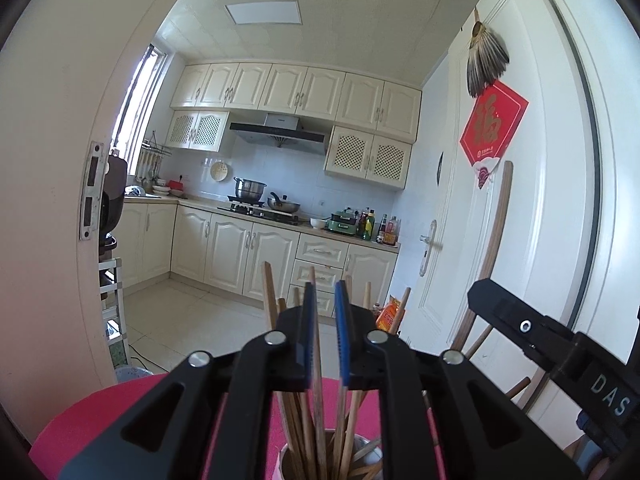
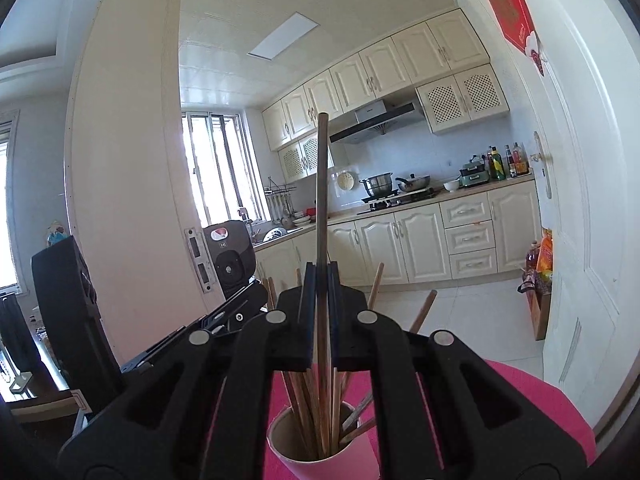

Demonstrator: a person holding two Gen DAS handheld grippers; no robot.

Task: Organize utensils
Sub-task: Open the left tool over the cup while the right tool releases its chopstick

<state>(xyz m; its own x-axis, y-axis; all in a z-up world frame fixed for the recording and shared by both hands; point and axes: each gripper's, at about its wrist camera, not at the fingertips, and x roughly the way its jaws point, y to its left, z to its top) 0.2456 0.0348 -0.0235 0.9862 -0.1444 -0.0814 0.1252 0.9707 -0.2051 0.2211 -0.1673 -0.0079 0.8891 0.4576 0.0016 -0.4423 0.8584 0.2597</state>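
Observation:
A pink cup (image 2: pixel 352 458) full of wooden chopsticks (image 2: pixel 316 408) stands on a pink tabletop (image 2: pixel 532 404). My right gripper (image 2: pixel 321 276) is shut on a dark chopstick (image 2: pixel 322 184) that stands upright, its lower end in the cup. My left gripper (image 1: pixel 325 294) is open just above the same cup (image 1: pixel 286 466); several chopsticks (image 1: pixel 316 392) stick up between and around its blue pads, none clamped. The right gripper's body shows at the right of the left wrist view (image 1: pixel 560 344).
The pink tabletop (image 1: pixel 100 420) sits in a doorway to a kitchen with cream cabinets (image 1: pixel 248 252). A white door (image 1: pixel 520 200) with a red poster stands open on the right. A wooden chair back (image 1: pixel 496 240) rises behind the table.

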